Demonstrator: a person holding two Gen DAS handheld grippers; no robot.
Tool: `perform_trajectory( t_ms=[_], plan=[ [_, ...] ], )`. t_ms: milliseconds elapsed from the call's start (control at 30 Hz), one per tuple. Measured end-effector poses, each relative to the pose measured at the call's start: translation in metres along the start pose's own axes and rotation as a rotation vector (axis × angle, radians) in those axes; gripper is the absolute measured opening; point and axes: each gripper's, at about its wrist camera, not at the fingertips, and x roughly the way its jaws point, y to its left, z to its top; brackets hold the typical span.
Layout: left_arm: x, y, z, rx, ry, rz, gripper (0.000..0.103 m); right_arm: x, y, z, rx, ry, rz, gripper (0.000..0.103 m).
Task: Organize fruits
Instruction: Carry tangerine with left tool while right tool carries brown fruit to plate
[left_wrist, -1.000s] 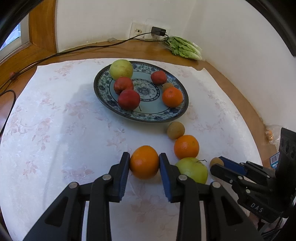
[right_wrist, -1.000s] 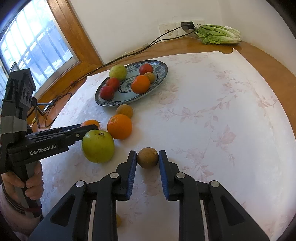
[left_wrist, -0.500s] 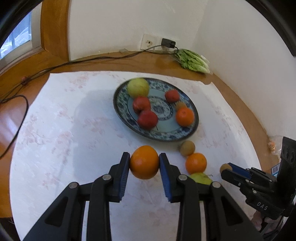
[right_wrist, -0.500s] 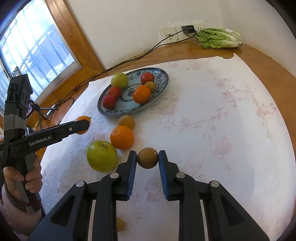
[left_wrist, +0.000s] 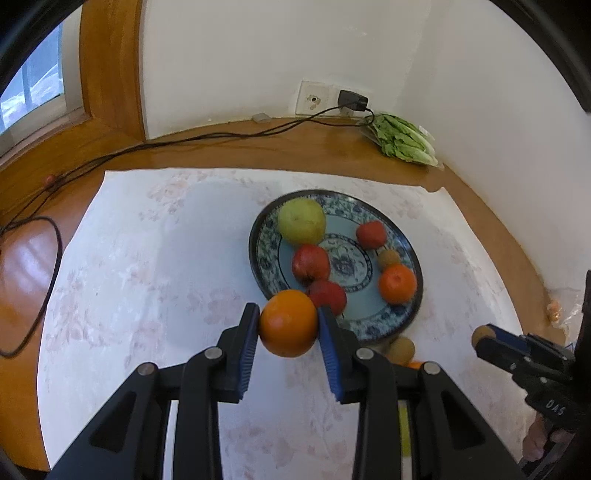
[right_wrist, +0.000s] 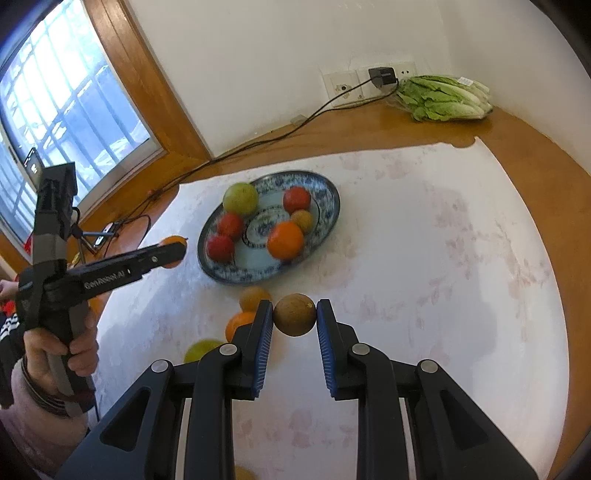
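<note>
Here the left claw (left_wrist: 288, 324) is clenched on an orange (left_wrist: 288, 323), held above the table near the edge of the patterned plate (left_wrist: 369, 325). The right claw (right_wrist: 294, 315) grips a small brown fruit (right_wrist: 294, 314) over the white cloth (right_wrist: 443, 258). "DAS" marks the right claw's side, seen from the left wrist

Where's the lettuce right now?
The lettuce lies on the bare wood at the table's far right corner, against the wall, beside the wall socket.
</note>
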Motion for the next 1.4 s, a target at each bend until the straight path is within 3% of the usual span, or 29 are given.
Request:
perform_trajectory(
  t_ms=[533,1400],
  plan=[
    [0.039,-0.002,0.019,0.014,-0.009,0.032,0.034,0.042,-0.003,0.046,0.014,-0.048,-0.014,0.025],
    [0.044,-0.005,0.015,0.04,-0.04,0.044,0.035,0.072,-0.009,0.053,0.013,-0.045,-0.045,0.025]
  ],
)
